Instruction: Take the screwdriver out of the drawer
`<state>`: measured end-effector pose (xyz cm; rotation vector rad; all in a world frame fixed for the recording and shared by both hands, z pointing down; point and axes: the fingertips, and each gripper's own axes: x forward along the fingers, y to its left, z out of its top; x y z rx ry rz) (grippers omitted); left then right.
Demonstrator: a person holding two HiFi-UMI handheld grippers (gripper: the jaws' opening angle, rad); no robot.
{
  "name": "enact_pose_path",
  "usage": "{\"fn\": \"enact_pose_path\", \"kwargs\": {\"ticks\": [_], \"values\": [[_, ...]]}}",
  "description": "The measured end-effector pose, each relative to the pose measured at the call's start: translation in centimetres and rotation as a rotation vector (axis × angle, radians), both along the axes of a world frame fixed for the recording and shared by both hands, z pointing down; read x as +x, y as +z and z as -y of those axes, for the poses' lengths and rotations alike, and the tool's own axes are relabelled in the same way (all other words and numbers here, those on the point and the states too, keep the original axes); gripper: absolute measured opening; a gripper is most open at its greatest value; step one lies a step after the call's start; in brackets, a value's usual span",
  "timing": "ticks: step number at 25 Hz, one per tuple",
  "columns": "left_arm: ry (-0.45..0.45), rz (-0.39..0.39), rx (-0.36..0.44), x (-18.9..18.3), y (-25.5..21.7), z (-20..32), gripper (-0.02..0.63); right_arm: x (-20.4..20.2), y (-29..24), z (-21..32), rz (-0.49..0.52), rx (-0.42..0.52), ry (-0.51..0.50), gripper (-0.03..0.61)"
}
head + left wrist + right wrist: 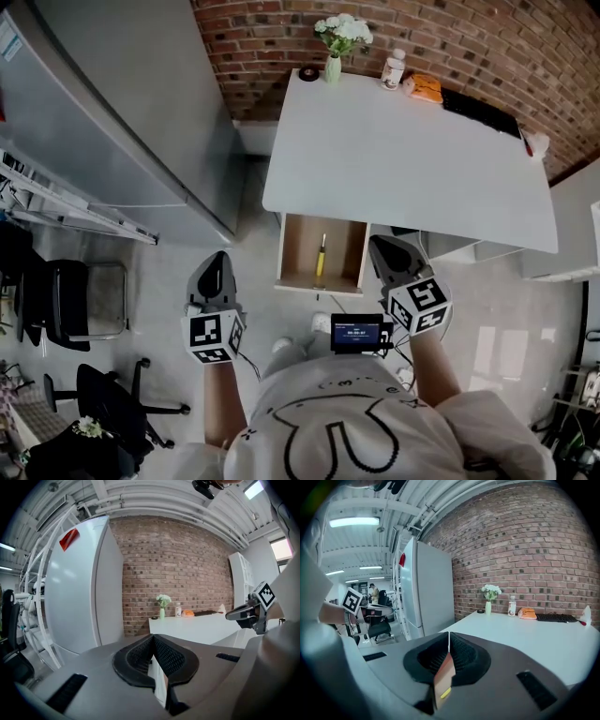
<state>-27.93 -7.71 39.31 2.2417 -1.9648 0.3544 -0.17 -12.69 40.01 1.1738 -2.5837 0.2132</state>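
While flat in the drawer (292, 251), screwdriver (321, 258) between left gripper (218, 256) and right gripper (376, 243) (both clenched, empty).

open drawer (296, 246) under counter (403, 169) front edge, screwdriver (321, 258) inside. vase (334, 67), bottle (393, 71), keyboard (480, 111) along counter back, by brick wall (272, 37). fridge (122, 112) left of counter. left gripper (217, 259) left of drawer, right gripper (381, 246) right of it.

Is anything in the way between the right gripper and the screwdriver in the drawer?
Nothing visible. The drawer is open, the screwdriver lies bare in it, and the right gripper hovers by its right side.
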Motion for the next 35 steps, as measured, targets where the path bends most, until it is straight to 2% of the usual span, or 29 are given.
{"fn": "enact_pose_path", "kwargs": {"ticks": [7, 12, 20, 27, 35], "values": [[0.035, -0.013, -0.042, -0.7, 1.8, 1.7, 0.005, -0.3, 1.9, 0.2, -0.011, -0.047, 0.042, 0.021], [0.097, -0.022, -0.066, -1.7, 3.0, 3.5, 0.005, -0.8, 2.9, 0.5, -0.017, -0.074, 0.121, 0.021], [0.189, -0.041, -0.138, -3.8, 6.3, 5.7, 0.005, -3.8, 5.2, 0.5, -0.02, -0.123, 0.214, 0.021], [0.24, -0.052, -0.176, -4.9, 9.0, 6.9, 0.005, -5.8, 7.8, 0.2, -0.035, -0.16, 0.237, 0.021], [0.22, -0.068, -0.234, -6.8, 14.5, 8.0, 0.005, -7.3, 14.3, 1.5, -0.08, -0.232, 0.219, 0.021]]}}
